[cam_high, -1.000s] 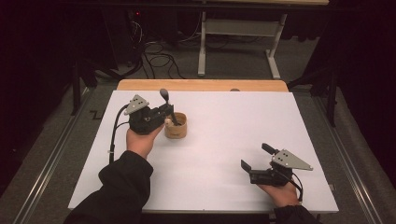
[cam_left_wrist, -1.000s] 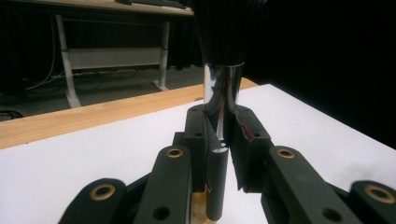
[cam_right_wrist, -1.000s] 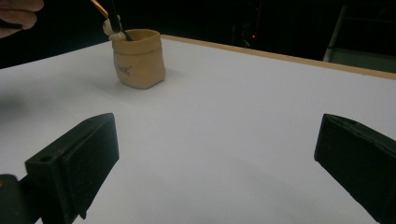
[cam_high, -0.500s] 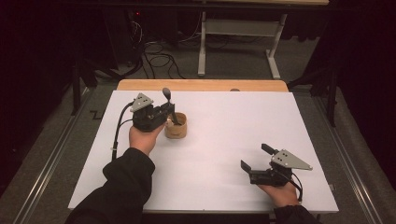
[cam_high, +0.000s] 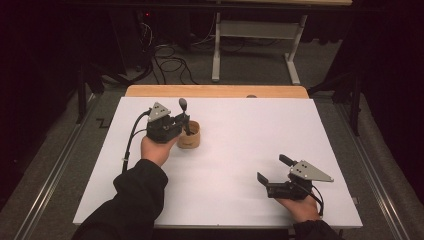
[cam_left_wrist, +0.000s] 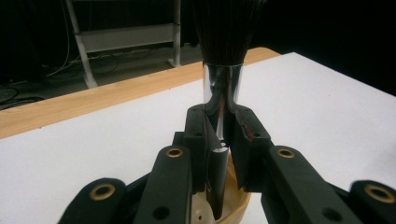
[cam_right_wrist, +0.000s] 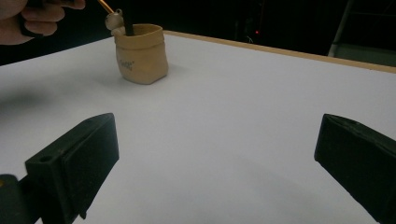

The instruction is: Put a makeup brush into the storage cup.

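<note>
A: Two grippers over a white table top (cam_high: 220, 165), well apart. Beyond the far edge, a strip of bare wood (cam_high: 215, 91), then a dark floor with cables (cam_high: 170, 57) and a pale metal frame (cam_high: 255, 35).

B: Anything near the left gripper (cam_high: 186, 123)?

A: Just one tan cup (cam_high: 189, 135), shaped like a small sack, upright on the table's far left part. Touching or nearly touching the gripper's front. Nothing else on the white surface.

B: And held?

A: A makeup brush (cam_left_wrist: 219, 60), upright, dark bristles on top, shiny metal collar below. Jaws clenched on the collar and handle, lower end down inside the cup. In the right gripper view, a dark stick and an orange one rising from the cup's mouth beside a small pale figure.

B: Pose of the left hand (cam_high: 157, 147)?

A: Under and behind the gripper, dark sleeve (cam_high: 130, 205) angled in from the bottom edge, cable looping off to the left.

B: The right gripper (cam_high: 272, 170)?

A: Low at the near right corner, hand (cam_high: 300, 207) behind it, jaws released and spread wide, nothing between them, aimed across bare table toward the distant cup.
</note>
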A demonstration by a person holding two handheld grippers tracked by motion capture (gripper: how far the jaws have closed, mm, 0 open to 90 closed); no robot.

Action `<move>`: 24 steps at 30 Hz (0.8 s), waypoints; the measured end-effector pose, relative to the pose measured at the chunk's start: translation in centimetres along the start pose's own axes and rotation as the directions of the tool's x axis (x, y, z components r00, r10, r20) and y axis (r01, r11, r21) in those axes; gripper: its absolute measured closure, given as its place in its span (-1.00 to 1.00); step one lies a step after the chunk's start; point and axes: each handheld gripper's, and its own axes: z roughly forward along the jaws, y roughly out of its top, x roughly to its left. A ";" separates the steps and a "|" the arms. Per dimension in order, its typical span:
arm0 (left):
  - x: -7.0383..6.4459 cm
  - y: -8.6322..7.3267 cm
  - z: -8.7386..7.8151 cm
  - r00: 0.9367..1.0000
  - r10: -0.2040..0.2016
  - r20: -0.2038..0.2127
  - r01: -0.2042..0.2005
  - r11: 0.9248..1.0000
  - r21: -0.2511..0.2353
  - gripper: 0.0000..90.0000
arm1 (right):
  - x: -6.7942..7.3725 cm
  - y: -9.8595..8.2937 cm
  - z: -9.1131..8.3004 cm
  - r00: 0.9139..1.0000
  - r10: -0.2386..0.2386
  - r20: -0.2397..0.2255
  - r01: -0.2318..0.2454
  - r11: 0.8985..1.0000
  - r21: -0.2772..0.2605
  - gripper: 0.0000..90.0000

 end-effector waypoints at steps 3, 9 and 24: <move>-0.1 -0.1 0.1 1.000 0.004 -0.001 -0.004 1.000 0.012 0.72 | 0.0 0.0 0.0 1.000 0.000 -0.002 0.000 1.000 0.000 -0.99; -0.2 -0.3 0.3 1.000 0.012 -0.005 -0.012 1.000 0.025 0.71 | 0.0 0.0 0.1 1.000 -0.003 -0.004 0.003 1.000 0.002 -0.99; -0.4 -0.1 0.5 1.000 -0.002 0.014 0.001 1.000 0.010 0.03 | 0.1 -0.1 0.2 1.000 0.000 -0.011 0.000 1.000 0.010 -0.99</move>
